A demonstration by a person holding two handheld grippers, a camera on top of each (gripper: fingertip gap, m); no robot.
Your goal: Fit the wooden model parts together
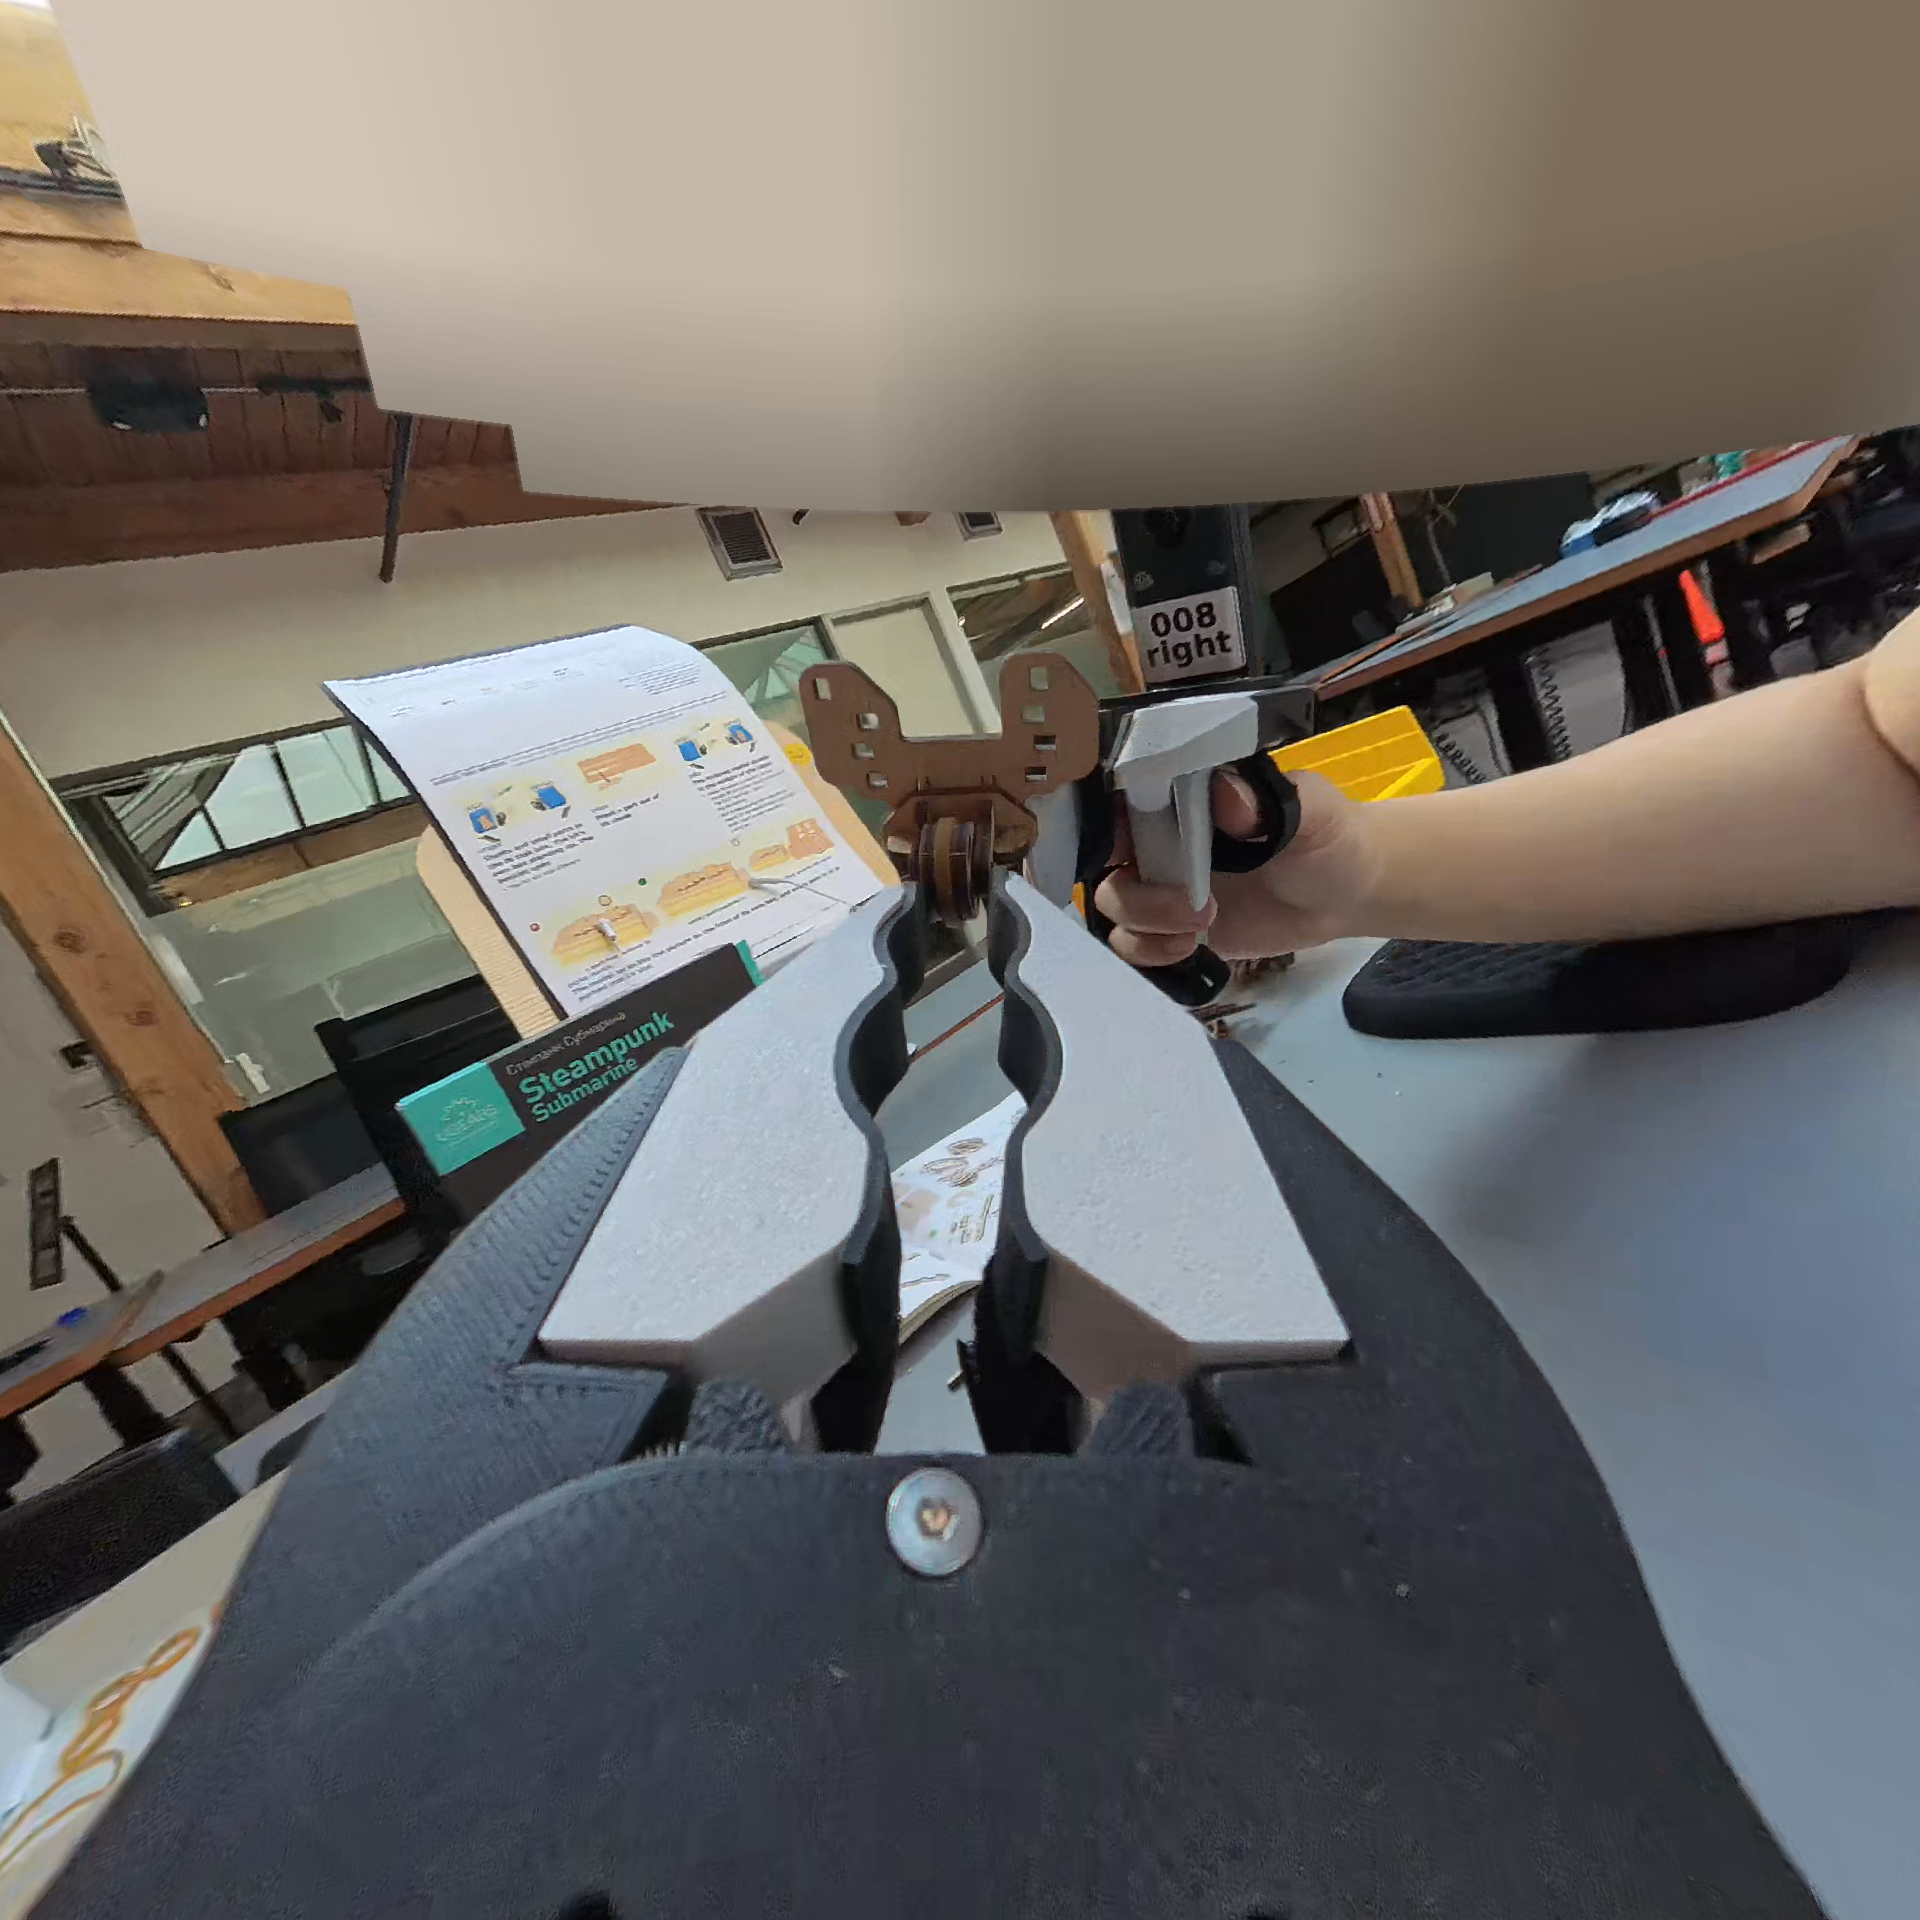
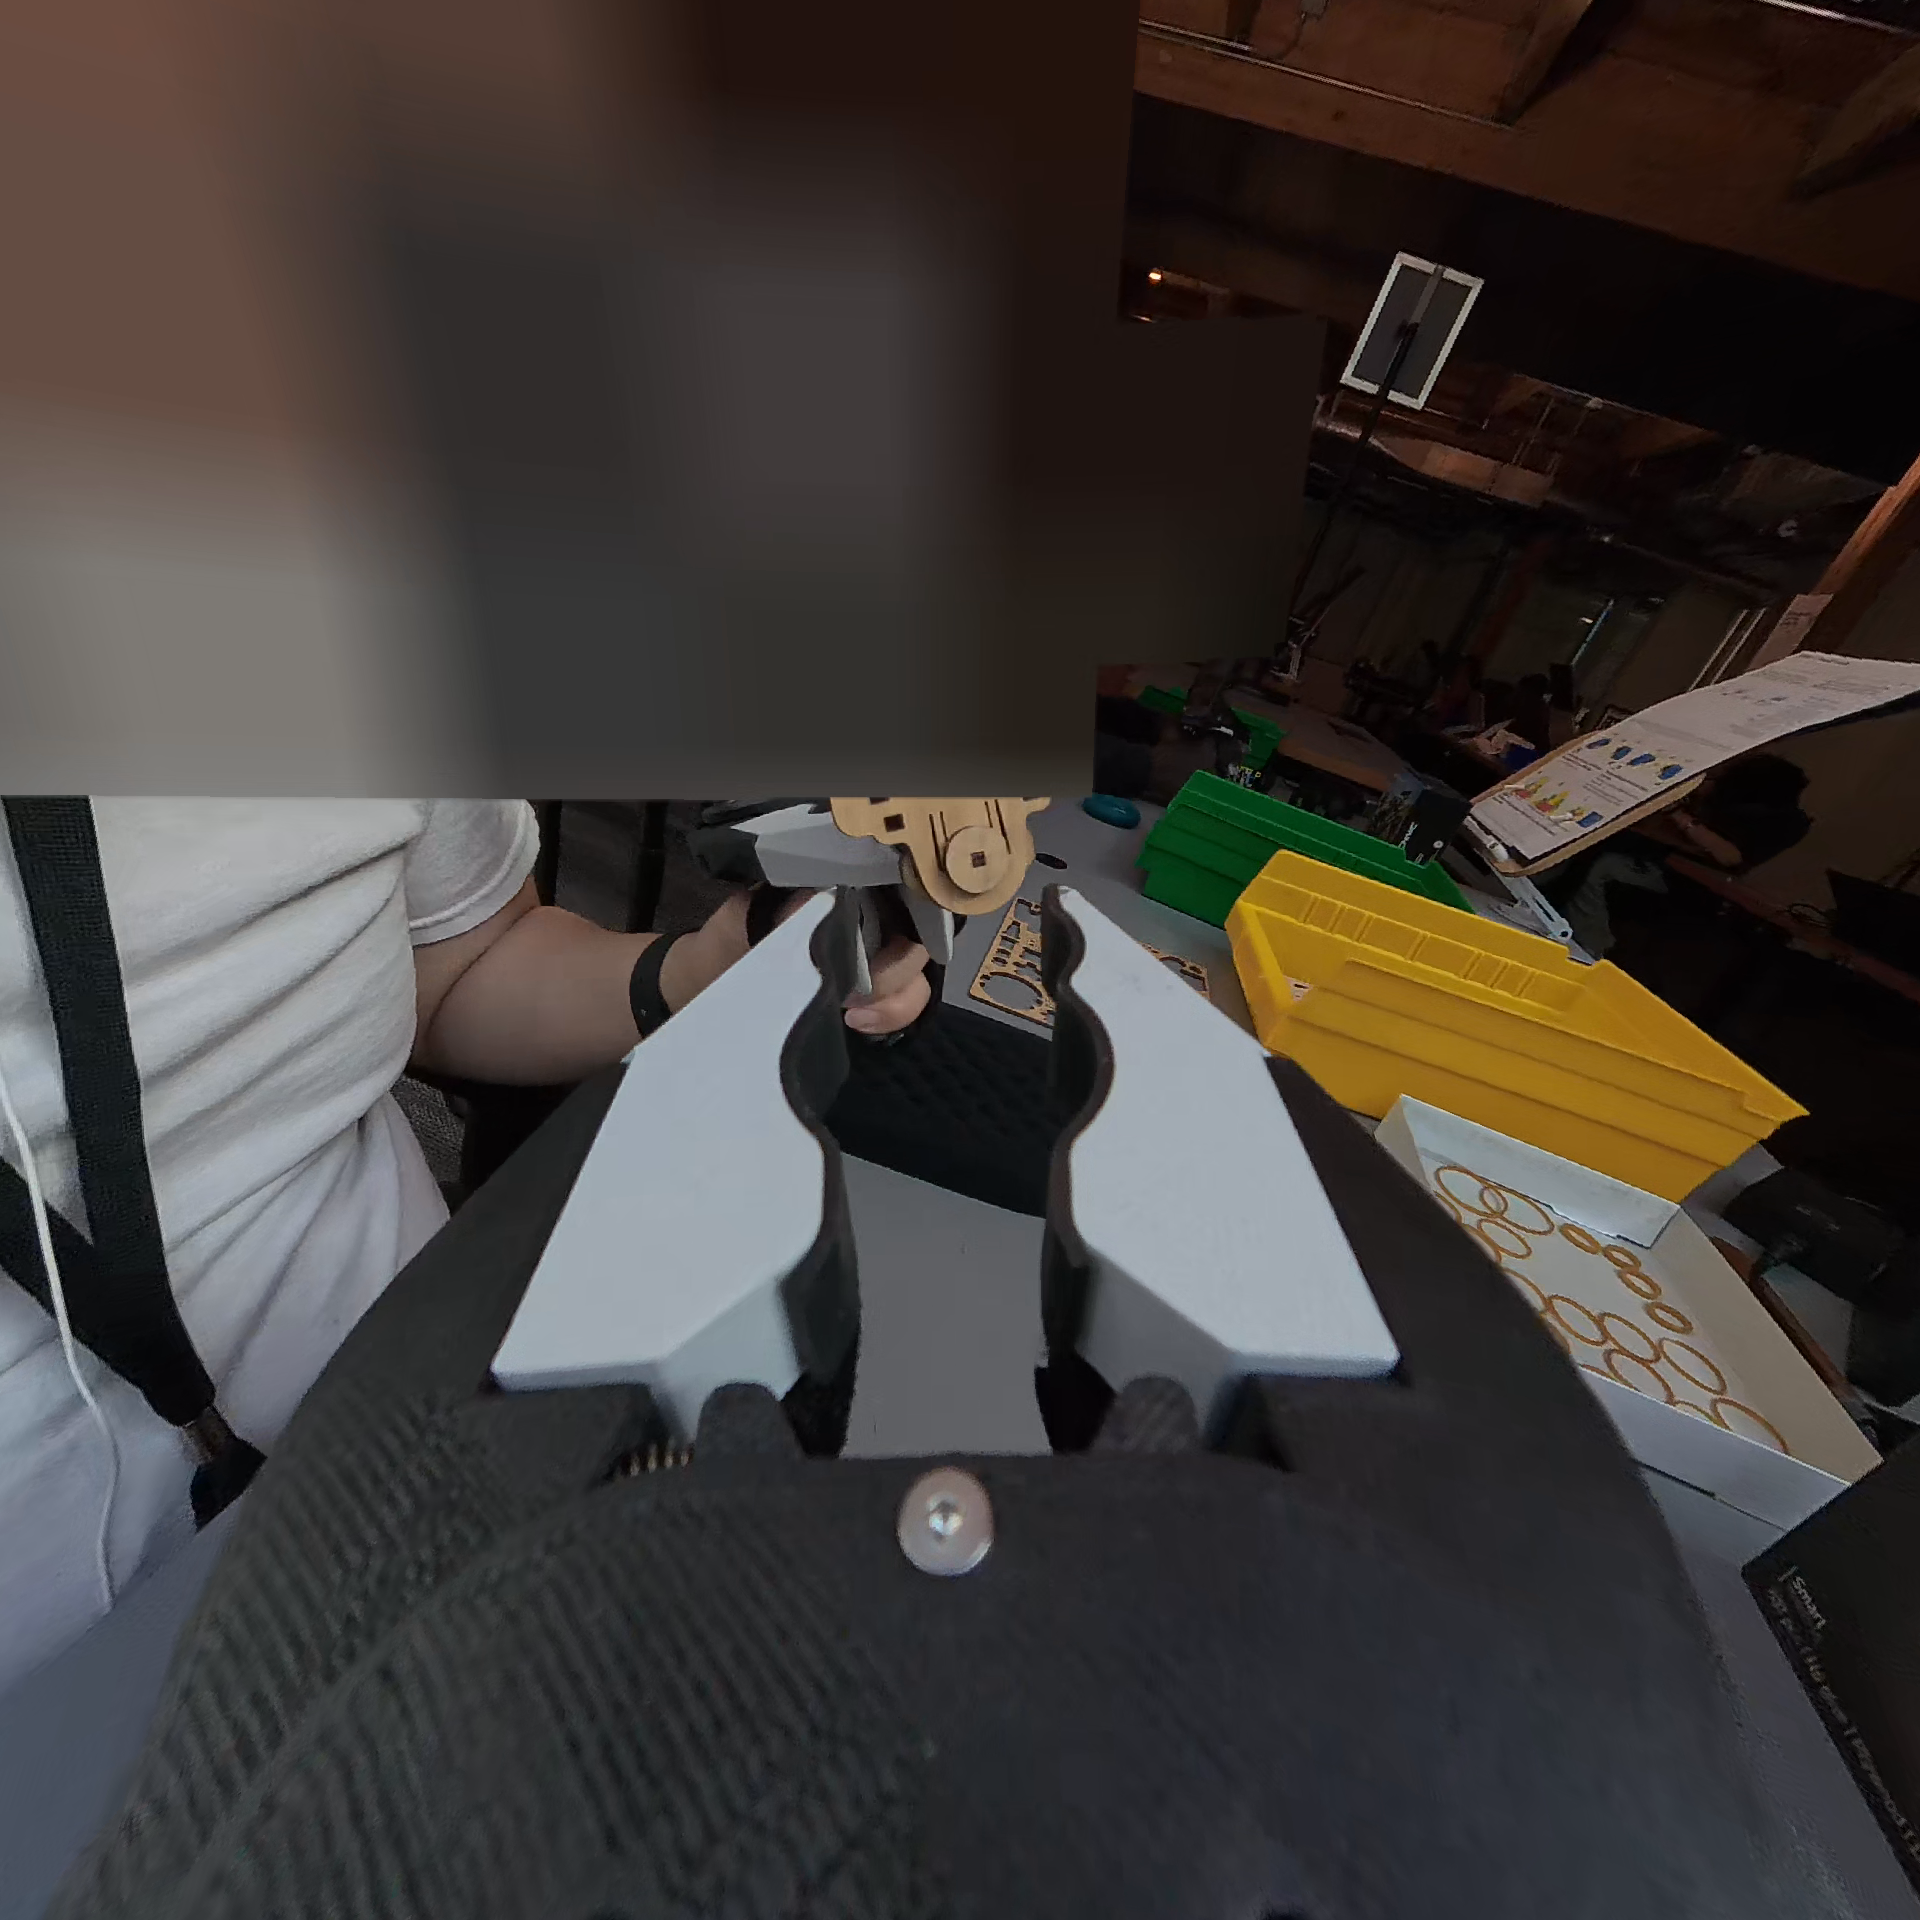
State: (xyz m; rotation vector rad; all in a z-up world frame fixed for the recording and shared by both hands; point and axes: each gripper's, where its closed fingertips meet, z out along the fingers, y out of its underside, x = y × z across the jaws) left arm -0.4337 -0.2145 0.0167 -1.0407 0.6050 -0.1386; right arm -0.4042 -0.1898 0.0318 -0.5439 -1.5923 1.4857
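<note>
A wooden model assembly [image 1: 940, 764], a butterfly-shaped plate with slots above a stack of small wheels, is held up in the air over the grey table [image 1: 1558, 1247]. My left gripper [image 1: 953, 894] is shut on the wheel stack at its bottom. In the right wrist view the assembly [image 2: 961, 852] shows side-on, with a round disc between my right gripper's [image 2: 940, 899] tips. The right jaws stand apart around its end, with a gap on the left side. The right gripper [image 1: 1164, 748] also shows in the left wrist view, at the plate's right wing.
An instruction sheet on a clipboard [image 1: 623, 810] leans behind a black and teal kit box [image 1: 540, 1091]. A yellow bin [image 2: 1455, 1018], a green bin [image 2: 1247, 842] and a white tray with ring cut-outs [image 2: 1621, 1309] stand on the right. A black mesh pad [image 1: 1558, 977] lies under the arm.
</note>
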